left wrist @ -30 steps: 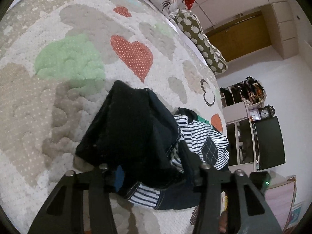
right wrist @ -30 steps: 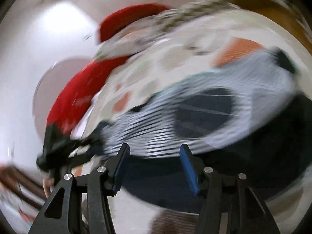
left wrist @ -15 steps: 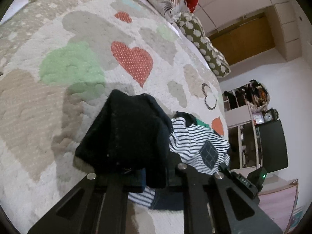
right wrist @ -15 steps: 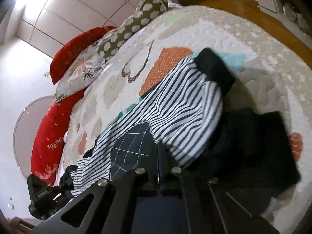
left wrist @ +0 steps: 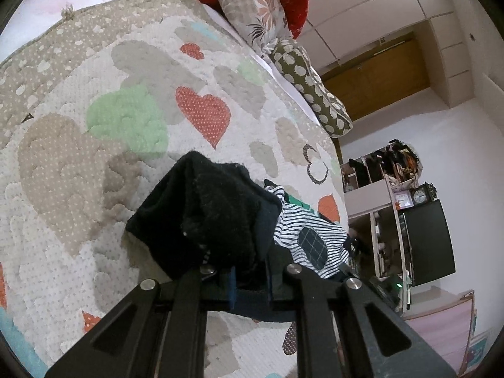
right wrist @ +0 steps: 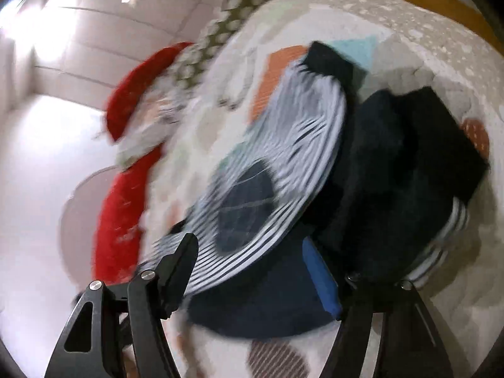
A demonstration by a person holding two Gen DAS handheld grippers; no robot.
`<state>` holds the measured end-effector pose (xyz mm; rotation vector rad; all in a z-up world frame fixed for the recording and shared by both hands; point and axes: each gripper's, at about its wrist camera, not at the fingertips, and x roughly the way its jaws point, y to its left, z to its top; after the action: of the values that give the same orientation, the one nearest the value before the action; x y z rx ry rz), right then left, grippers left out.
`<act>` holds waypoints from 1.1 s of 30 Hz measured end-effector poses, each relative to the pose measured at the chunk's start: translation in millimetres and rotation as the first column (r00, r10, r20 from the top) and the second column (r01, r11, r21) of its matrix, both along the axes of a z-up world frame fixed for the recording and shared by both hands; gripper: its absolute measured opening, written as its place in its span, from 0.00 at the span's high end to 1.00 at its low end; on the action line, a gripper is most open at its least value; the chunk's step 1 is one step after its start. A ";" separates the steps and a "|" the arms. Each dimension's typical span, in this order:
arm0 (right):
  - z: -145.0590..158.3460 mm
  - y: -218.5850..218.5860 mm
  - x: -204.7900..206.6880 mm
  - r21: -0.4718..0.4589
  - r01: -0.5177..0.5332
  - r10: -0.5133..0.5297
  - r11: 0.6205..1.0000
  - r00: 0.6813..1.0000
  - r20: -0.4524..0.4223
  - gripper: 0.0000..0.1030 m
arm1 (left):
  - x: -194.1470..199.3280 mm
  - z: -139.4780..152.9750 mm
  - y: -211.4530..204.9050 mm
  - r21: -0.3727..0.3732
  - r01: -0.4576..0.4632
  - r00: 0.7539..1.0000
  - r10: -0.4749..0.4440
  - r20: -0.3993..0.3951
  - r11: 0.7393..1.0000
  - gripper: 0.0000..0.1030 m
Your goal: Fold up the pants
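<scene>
The pants (left wrist: 296, 236) are striped white and navy with a dark knee patch and dark cuffs, lying bunched on the heart-patterned quilt (left wrist: 126, 119). In the left wrist view a black folded cuff end (left wrist: 204, 214) drapes over my left gripper (left wrist: 250, 283), whose jaws are nearly closed on the dark fabric. In the blurred right wrist view the pants (right wrist: 277, 163) lie just ahead of my right gripper (right wrist: 255, 271), which is open wide with the dark navy waist part (right wrist: 258, 302) between its fingers.
Red and patterned pillows (left wrist: 267, 9) line the head of the bed. A spotted bolster (left wrist: 315, 94) lies along the far edge. Shelves, a clock (left wrist: 419, 195) and a dark screen (left wrist: 428, 242) stand beyond the bed on the right.
My left gripper closed on the dark cuff and stays shut on it. My right gripper, shut on the pants half a second ago, has opened wide and is moving fast.
</scene>
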<state>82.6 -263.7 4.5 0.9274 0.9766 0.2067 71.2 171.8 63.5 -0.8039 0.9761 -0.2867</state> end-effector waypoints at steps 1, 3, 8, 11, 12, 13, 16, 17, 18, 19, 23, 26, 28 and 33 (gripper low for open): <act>-5.4 -2.5 7.1 -0.012 0.029 -0.030 0.999 0.999 -0.021 0.36 | -0.6 0.4 1.0 0.001 -0.003 1.000 0.003 0.001 1.000 0.88; -9.8 -10.7 13.4 -0.025 0.078 -0.079 0.997 0.996 -0.032 0.74 | -2.7 0.4 3.4 -0.001 -0.011 1.000 0.011 -0.003 1.000 0.88; 6.3 -17.7 -0.2 -0.046 0.034 -0.032 0.998 0.999 0.032 0.96 | -13.3 7.4 6.4 -0.037 -0.014 1.000 0.014 -0.003 0.999 0.88; 32.8 -13.1 -11.8 -0.111 -0.008 0.018 0.994 0.996 0.090 0.96 | -10.2 13.4 6.0 -0.047 -0.020 1.000 0.020 0.000 0.999 0.88; 41.4 -12.6 -13.3 -0.130 -0.022 0.036 0.991 0.994 0.106 0.96 | -6.0 14.7 6.3 -0.048 -0.024 1.000 0.023 -0.004 0.999 0.88; 50.7 -11.2 -11.1 -0.145 -0.032 0.050 0.989 0.992 0.119 0.96 | 0.4 15.2 6.5 -0.045 -0.028 1.000 0.027 -0.011 0.999 0.88; 69.7 -4.8 15.4 -0.179 -0.052 0.076 0.982 0.988 0.134 0.96 | 39.4 11.6 8.8 -0.030 -0.061 0.997 0.059 -0.059 0.998 0.88; 71.6 -2.4 23.6 -0.199 -0.051 0.078 0.979 0.988 0.131 0.96 | 52.0 10.5 9.5 -0.014 -0.067 0.996 0.066 -0.067 0.998 0.88; 74.5 1.1 38.0 -0.227 -0.050 0.081 0.973 0.989 0.127 0.96 | 71.3 8.8 9.4 0.019 -0.075 0.994 0.076 -0.076 0.997 0.88; 75.4 6.0 61.1 -0.261 -0.051 0.083 0.964 0.990 0.115 0.96 | 89.9 6.4 9.1 0.040 -0.080 0.993 0.083 -0.085 0.996 0.88; 64.5 6.5 136.6 -0.291 0.007 0.019 0.957 0.996 0.086 0.90 | 150.2 -6.4 7.6 0.076 -0.052 0.991 0.061 -0.118 0.996 0.83; 55.6 13.7 178.0 -0.436 0.026 -0.005 0.900 0.999 0.049 0.58 | 156.0 -6.7 10.3 0.003 -0.017 0.993 0.017 -0.113 1.000 0.65; 57.6 16.3 180.4 -0.491 0.032 0.004 0.871 0.997 0.073 0.54 | 144.2 4.5 13.8 -0.025 0.012 0.999 -0.014 -0.046 1.000 0.42; 64.9 -1.1 138.5 -0.528 0.008 0.062 0.849 0.991 0.115 0.42 | 104.5 25.8 31.7 0.004 0.023 0.999 -0.023 0.029 1.000 0.25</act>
<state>221.1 -264.8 69.4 0.3860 0.8629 0.0129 175.8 203.5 89.4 -0.7834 0.9587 -0.3156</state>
